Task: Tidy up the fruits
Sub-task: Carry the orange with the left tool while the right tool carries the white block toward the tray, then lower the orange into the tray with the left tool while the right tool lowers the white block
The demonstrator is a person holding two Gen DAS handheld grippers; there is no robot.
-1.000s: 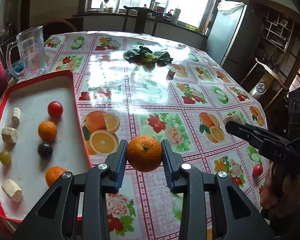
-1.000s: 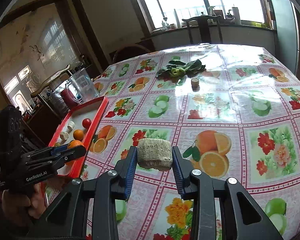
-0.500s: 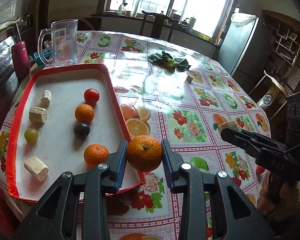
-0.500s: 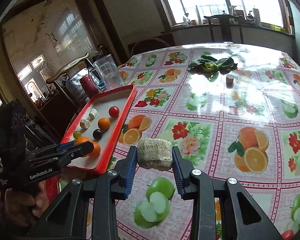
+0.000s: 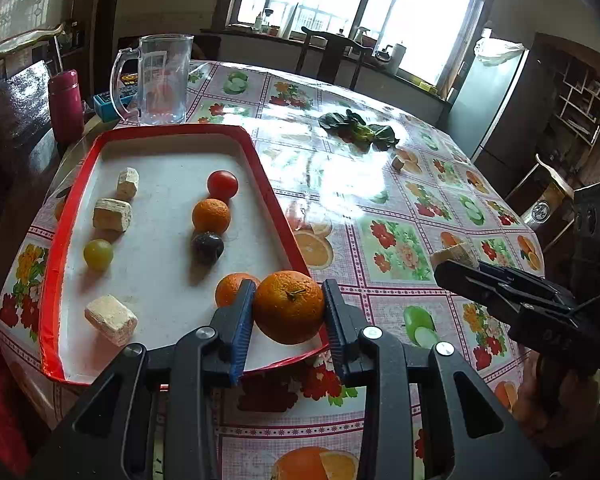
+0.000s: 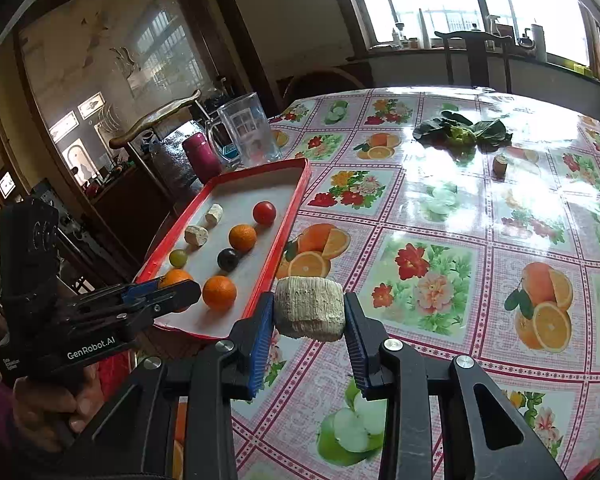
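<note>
Orange pinched by left tool at lower centre; right tool pinches pale chunk.

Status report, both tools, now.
Left tool shut on orange, at red tray near corner. Right tool shut on pale chunk, over tablecloth. Nothing blocking.

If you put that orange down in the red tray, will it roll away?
Probably a little: the orange in the left gripper looks round, so it may wander. The red tray's raised rim should likely stop it, and its firm peel seems unlikely to bruise.
</note>
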